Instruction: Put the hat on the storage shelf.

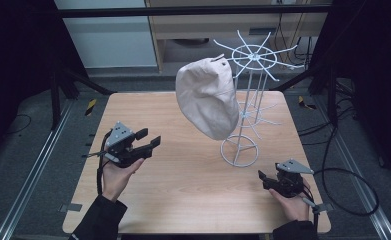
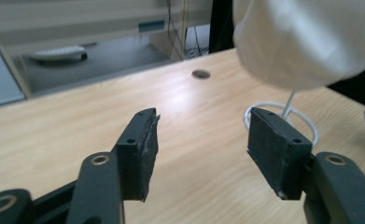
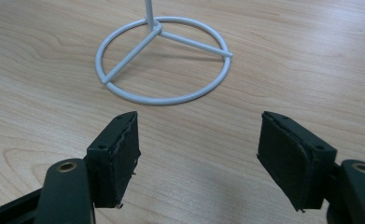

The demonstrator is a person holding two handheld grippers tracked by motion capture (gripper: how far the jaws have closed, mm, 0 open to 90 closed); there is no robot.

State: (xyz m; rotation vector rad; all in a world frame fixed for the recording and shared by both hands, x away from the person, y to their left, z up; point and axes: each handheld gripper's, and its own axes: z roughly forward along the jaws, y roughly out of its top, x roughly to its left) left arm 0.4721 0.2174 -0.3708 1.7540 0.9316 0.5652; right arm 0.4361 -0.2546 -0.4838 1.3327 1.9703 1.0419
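Jaws apart, cap (image 1: pixel 208 97) on rack (image 1: pixel 245 120)

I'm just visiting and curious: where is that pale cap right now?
In the high view the cap hangs on the white wire stand toward the table's far right, above the stand's ring base, well apart from both grippers.

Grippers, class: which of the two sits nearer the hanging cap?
The left gripper. Its open jaws point toward the beige cap on the white wire stand, while the right gripper rests lower, near the table's front edge.
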